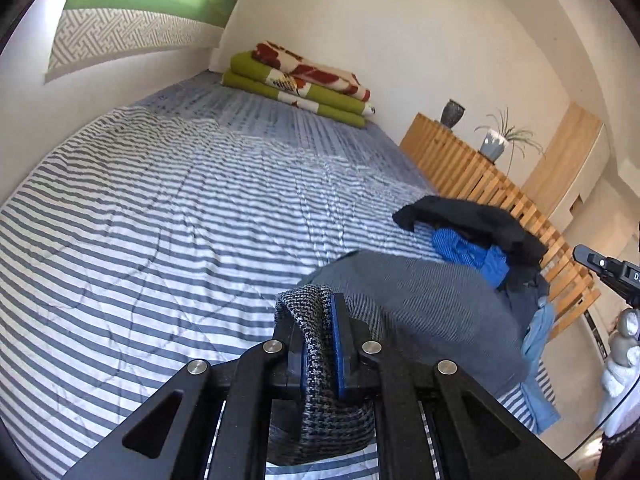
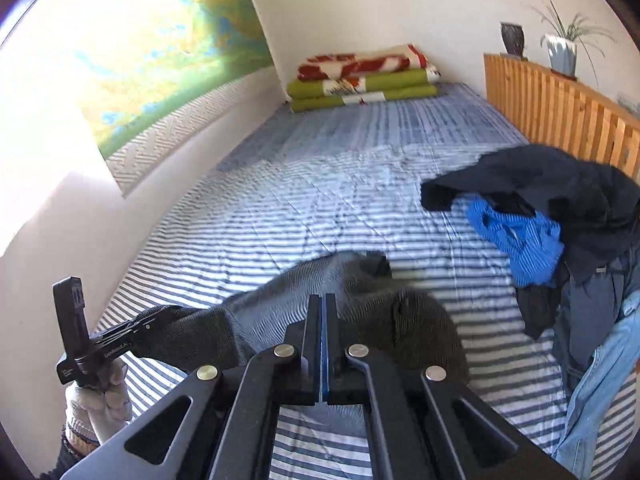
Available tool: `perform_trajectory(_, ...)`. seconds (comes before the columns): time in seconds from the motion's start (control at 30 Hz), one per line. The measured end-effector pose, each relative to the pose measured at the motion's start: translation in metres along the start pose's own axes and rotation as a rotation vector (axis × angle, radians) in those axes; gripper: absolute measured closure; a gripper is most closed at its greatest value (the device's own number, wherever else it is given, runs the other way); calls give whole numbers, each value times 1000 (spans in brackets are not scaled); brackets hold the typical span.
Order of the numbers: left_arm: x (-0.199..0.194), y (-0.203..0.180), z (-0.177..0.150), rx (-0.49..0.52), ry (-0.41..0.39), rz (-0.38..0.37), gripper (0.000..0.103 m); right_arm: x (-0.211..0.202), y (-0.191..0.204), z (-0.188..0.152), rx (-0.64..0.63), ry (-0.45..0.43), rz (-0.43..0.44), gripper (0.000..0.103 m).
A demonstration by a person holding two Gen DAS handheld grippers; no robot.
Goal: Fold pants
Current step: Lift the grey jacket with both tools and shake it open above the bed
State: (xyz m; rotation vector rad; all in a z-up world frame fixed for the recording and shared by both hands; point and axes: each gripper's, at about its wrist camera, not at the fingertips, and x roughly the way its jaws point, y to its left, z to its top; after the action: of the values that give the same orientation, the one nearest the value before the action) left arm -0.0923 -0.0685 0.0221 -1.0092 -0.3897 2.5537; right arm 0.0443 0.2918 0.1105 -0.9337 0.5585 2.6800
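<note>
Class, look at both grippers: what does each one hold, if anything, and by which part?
The left gripper is clamped on a bunched edge of the grey pants. The right gripper is shut with nothing visible between its fingers.

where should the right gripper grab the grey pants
Grip the free edge of the grey pants lying on the striped bedspread, coming low from the near side. The left gripper already pinches one end; the right gripper looks shut and empty.

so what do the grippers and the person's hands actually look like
Both the left gripper and right gripper are black angular linkages with silver rivets and blue-padded fingers. White lettering marks the left one's side. The hand wears a light knitted glove.
</note>
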Motion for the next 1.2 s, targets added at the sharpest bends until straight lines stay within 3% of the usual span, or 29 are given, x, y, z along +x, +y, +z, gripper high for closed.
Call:
perform_trajectory(0.1,-7,10,1,19,5,51,94,-27,28,20,-60,-78,-8,103)
perform_trajectory(0.2,8,23,-6,38,40,132,94,-13,40,20,-126,19,-21,99)
perform_trajectory(0.27,22,37,-10,46,74,183,94,10,33,-1,-147,108,-60,72)
perform_trajectory(0.3,29,45,-12,35,95,202,94,23,27,-18,-155,165,-66,45)
perform_trajectory(0.33,35,55,-14,5,116,205,91,36,18,-38,-154,209,-79,38)
perform_trajectory(0.47,45,78,-24,-77,187,159,89,80,-32,-107,-67,355,-159,38)
perform_trajectory(0.53,43,66,-25,-41,176,169,77,92,-63,-122,28,375,-170,38)
perform_trajectory(0.6,40,52,-22,-6,143,188,28,98,-91,-124,116,366,-154,38)
perform_trajectory(0.63,36,46,-17,8,121,180,24,98,-101,-121,152,354,-139,38)
perform_trajectory(0.77,32,35,9,-6,90,166,23,105,-117,-106,228,307,-51,37)
perform_trajectory(0.97,120,11,37,4,289,122,23,140,-90,-89,114,326,-30,36)
perform_trajectory(1.2,249,-50,39,12,520,43,21,161,-78,-92,13,351,-45,36)
